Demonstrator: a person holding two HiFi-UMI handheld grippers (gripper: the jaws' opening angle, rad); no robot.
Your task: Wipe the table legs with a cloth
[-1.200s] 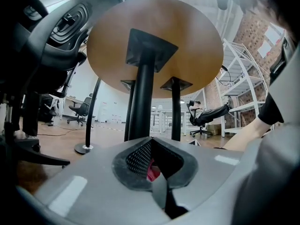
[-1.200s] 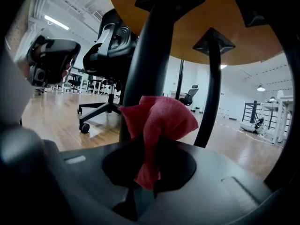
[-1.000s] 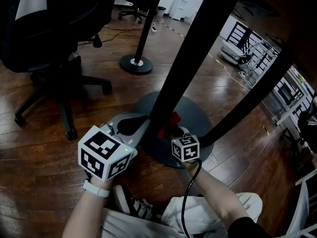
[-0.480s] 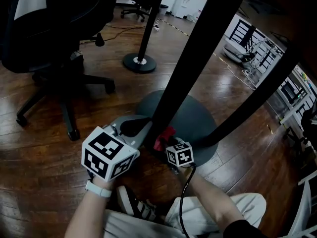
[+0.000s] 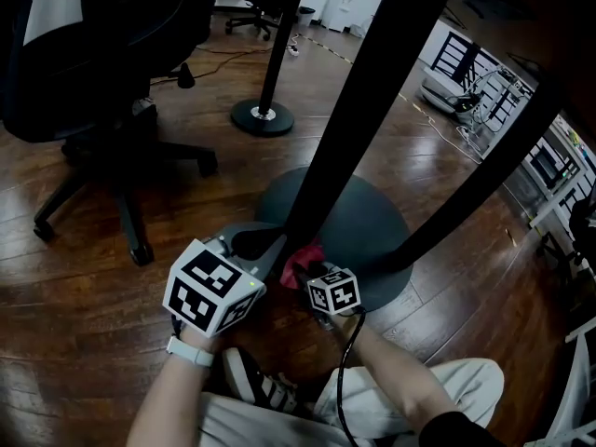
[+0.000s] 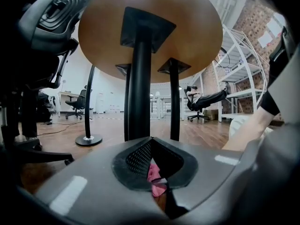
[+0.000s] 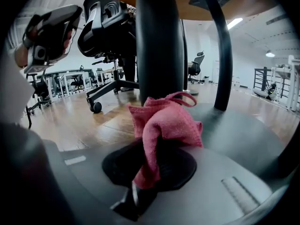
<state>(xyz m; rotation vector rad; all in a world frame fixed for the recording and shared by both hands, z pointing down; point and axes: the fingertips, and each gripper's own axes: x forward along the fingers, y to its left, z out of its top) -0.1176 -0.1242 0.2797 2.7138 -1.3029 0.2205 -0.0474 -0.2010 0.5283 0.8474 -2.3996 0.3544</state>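
Note:
A thick black table leg point(image 5: 358, 110) rises from a round grey base plate point(image 5: 377, 222); a second black leg point(image 5: 484, 180) slants up at the right. My right gripper point(image 5: 313, 272) is shut on a pink cloth point(image 5: 298, 261), which is bunched against the foot of the near leg point(image 7: 158, 41). In the right gripper view the cloth point(image 7: 164, 123) spills over the jaws of the right gripper point(image 7: 157, 146). My left gripper point(image 5: 277, 237) sits just left of the same leg, jaws closed and empty. In the left gripper view, the left gripper point(image 6: 151, 138) shows the cloth point(image 6: 153, 175) through its oval gap.
A black office chair point(image 5: 102, 82) with castors stands at the left. Behind the table a pole rises from a small round foot point(image 5: 264, 117). The person's shoe point(image 5: 253, 380) and a black cable point(image 5: 343, 389) lie below the grippers. Metal racks point(image 5: 475, 82) are at the right.
The right gripper has carried the cloth down and to the left along the leg, toward its foot. The left gripper has stayed beside the leg.

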